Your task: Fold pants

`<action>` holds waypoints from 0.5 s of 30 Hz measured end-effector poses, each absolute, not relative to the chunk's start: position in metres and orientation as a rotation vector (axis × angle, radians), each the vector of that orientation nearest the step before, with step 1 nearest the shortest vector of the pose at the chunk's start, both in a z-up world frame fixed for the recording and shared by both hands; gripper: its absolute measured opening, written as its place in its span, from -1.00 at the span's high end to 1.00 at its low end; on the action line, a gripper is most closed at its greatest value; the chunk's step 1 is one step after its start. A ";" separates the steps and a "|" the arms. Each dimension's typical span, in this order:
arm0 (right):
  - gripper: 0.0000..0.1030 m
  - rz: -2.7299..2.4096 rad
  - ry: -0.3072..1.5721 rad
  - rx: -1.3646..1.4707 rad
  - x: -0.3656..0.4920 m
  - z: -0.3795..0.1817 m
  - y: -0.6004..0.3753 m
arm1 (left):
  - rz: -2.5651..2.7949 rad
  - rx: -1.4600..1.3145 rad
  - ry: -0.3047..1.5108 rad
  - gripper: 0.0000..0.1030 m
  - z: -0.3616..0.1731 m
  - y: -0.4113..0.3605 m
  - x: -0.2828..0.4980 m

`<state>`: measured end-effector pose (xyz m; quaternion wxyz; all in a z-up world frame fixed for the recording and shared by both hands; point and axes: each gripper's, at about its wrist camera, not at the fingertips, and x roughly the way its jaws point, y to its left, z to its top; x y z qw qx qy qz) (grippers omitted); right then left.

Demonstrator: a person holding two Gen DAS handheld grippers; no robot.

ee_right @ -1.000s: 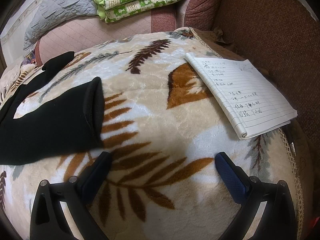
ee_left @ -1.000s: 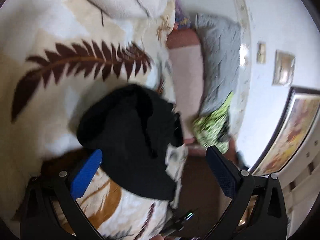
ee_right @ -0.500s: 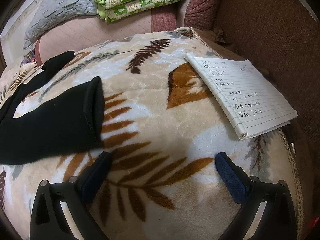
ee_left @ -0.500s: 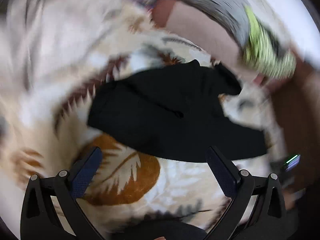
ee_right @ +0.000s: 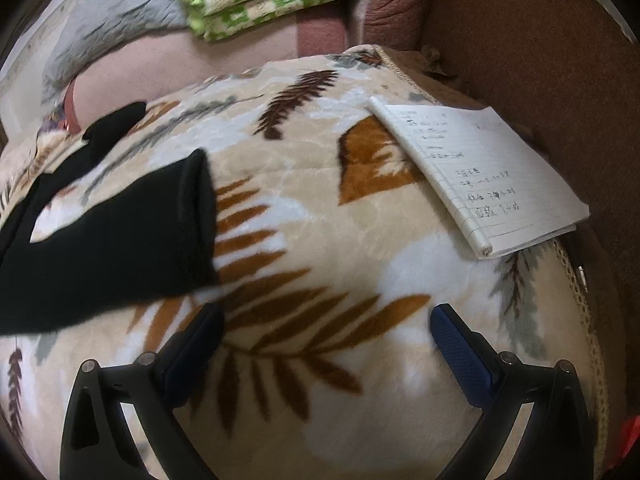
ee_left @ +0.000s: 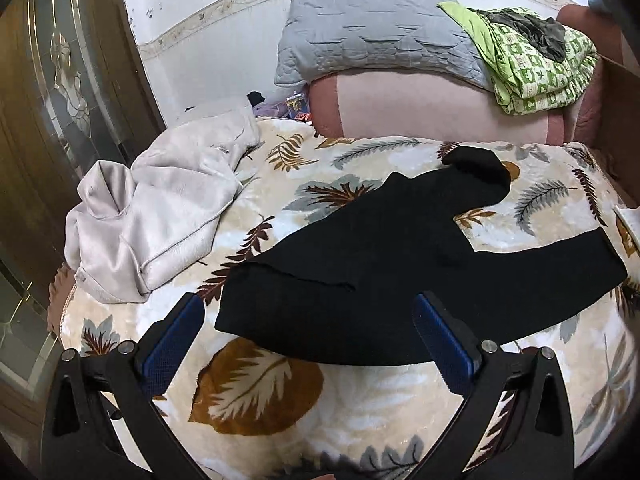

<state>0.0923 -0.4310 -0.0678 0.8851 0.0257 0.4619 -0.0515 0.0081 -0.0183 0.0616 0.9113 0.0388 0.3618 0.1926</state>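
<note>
The jaws of the left gripper (ee_left: pixel 306 330) are spread wide and nothing is held between them; the jaws of the right gripper (ee_right: pixel 326 338) are likewise spread wide and empty. The black pants (ee_left: pixel 384 264) are laid on the leaf-patterned blanket (ee_left: pixel 360 412), unfolded, with the two legs spread apart in a V. In the left wrist view the waist end is seen nearest the left gripper, just ahead of its blue fingers (ee_left: pixel 176 340), and one leg is extended to the right while the other is run up toward the far edge of the blanket. In the right wrist view the open hem of the nearer leg is seen at the left, just ahead of the left-hand finger, with no contact shown. A lined notebook (ee_right: pixel 480 172) with handwriting is placed at the right edge of the blanket, well apart from the pants. A pale grey garment (ee_left: pixel 160 216) is bunched at the left side of the blanket. Behind the blanket, a grey quilted pillow (ee_left: pixel 376 32) and a green patterned quilt (ee_left: pixel 532 68) are stacked on a pink cushion (ee_left: pixel 420 108)
</note>
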 end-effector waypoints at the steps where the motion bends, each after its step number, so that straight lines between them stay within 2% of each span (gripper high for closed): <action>1: -0.99 -0.092 0.974 0.032 0.090 -0.066 -0.428 | 0.401 0.077 0.744 -1.00 0.061 -0.020 0.008; 4: -0.99 -0.094 0.990 0.092 0.087 -0.070 -0.430 | 0.404 0.083 0.749 -1.00 0.060 -0.023 0.009; 15: -0.99 -0.097 1.008 0.036 0.087 -0.068 -0.424 | 0.414 0.114 0.723 -1.00 0.063 -0.030 0.007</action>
